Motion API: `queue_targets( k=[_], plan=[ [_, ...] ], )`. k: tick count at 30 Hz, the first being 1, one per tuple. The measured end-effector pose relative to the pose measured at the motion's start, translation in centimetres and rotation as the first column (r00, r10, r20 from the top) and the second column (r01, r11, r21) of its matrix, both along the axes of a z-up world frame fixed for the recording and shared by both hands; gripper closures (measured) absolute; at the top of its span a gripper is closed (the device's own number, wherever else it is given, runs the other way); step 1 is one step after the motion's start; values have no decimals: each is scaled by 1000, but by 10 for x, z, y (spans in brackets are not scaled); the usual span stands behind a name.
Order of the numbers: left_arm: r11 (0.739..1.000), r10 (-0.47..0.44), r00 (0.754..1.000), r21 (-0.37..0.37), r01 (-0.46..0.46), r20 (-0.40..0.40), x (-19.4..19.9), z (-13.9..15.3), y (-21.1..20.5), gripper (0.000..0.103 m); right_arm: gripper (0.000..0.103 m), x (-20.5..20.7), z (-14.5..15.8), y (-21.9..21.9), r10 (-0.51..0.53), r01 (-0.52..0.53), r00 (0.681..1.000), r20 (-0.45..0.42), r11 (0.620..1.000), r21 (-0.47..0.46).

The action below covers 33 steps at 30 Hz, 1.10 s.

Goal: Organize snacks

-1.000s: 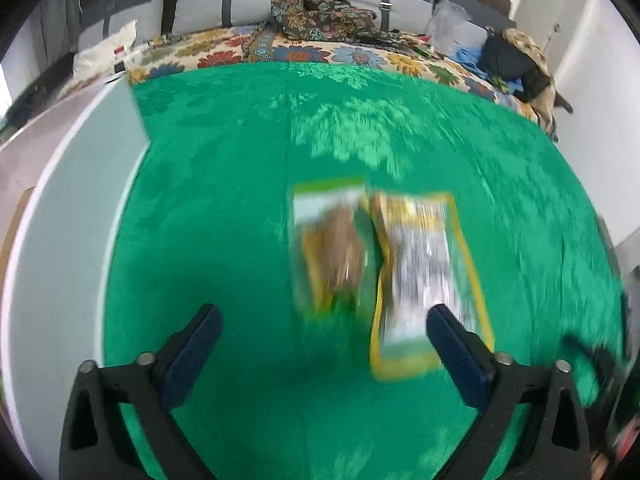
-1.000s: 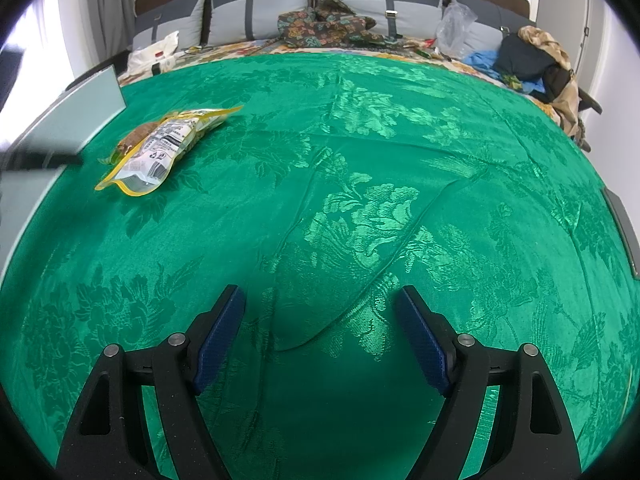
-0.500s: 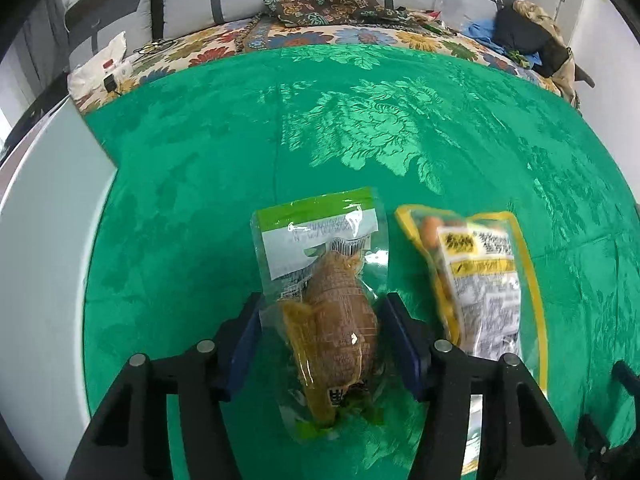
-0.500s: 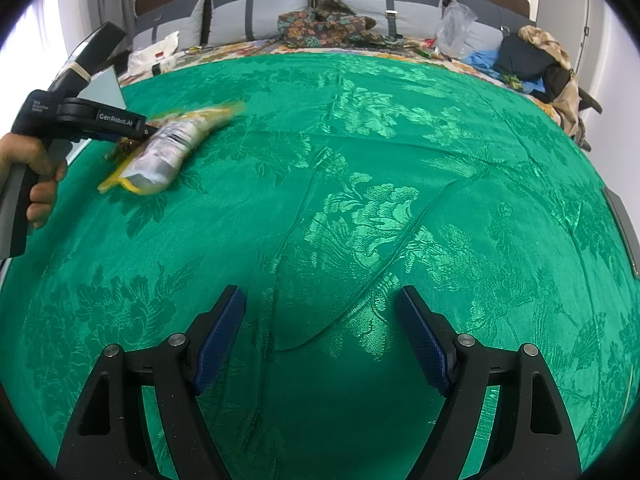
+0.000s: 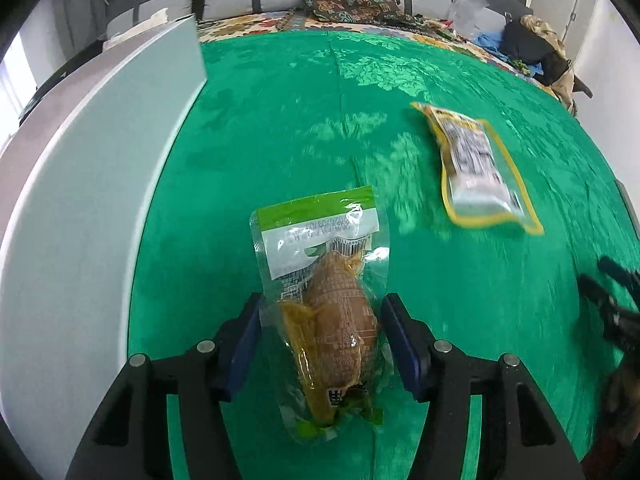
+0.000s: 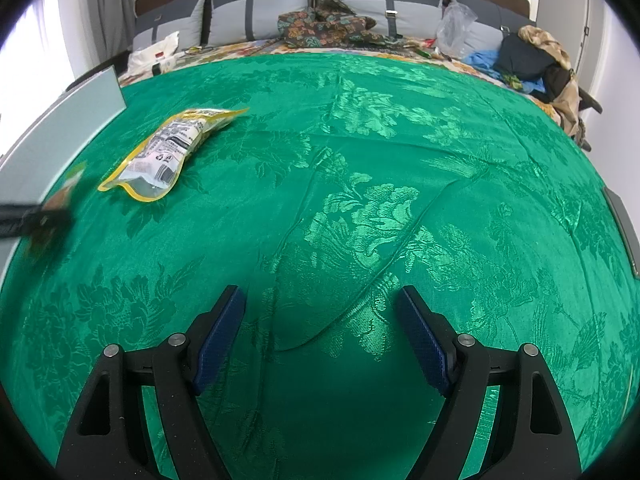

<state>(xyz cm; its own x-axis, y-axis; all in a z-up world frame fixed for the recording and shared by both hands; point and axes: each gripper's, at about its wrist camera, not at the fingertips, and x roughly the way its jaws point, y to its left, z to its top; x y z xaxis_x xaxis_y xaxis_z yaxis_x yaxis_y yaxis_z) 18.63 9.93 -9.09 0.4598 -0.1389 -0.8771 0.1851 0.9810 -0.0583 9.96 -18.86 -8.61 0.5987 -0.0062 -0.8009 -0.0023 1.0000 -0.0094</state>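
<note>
**Carrying the green-topped snack toward the box**

Clamping the green-topped snack pouch between its blue pads, the left hand-held gripper holds it lifted over the green cloth, probably bound for the grey box wall at its left. Farther ahead, to its right, the yellow-edged pouch lies flat, awaiting its turn. The right hand-held gripper hangs empty, jaws apart.

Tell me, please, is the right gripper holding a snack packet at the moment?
No, the right gripper hangs open over bare green cloth; nothing is between its fingers.
</note>
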Motion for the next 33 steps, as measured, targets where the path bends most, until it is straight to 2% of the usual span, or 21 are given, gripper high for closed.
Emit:
queue_targets(
  k=[4, 6, 8, 10, 15, 17, 33],
  plan=[
    [1000, -3, 998, -3, 3, 59, -13, -5, -3, 39, 21, 0, 0, 0, 0, 0, 1000, 0, 1000, 0],
    [1000, 2, 996, -3, -1, 92, -13, -7, -4, 30, 21, 0, 0, 0, 0, 0, 1000, 0, 1000, 1],
    [1000, -7, 995, 4, 6, 104, -12, -9, -8, 19, 21, 0, 0, 0, 0, 0, 1000, 0, 1000, 1],
    [999, -26, 992, 28, 23, 121, -12, -12, -12, 13, 21, 0, 0, 0, 0, 0, 1000, 0, 1000, 1],
    [1000, -27, 989, 18, 24, 144, -11, -13, -10, 8, 21, 0, 0, -1, 0, 0, 1000, 0, 1000, 0],
    [1000, -28, 991, 18, 25, 134, -9, -14, -11, 1, 21, 0, 1, 0, 0, 0, 1000, 0, 1000, 0],
    [999, -31, 991, 19, 29, 129, -7, -15, -12, 0, 21, -1, 1, -1, -1, 1, 1000, -1, 1000, 1]
  ],
)
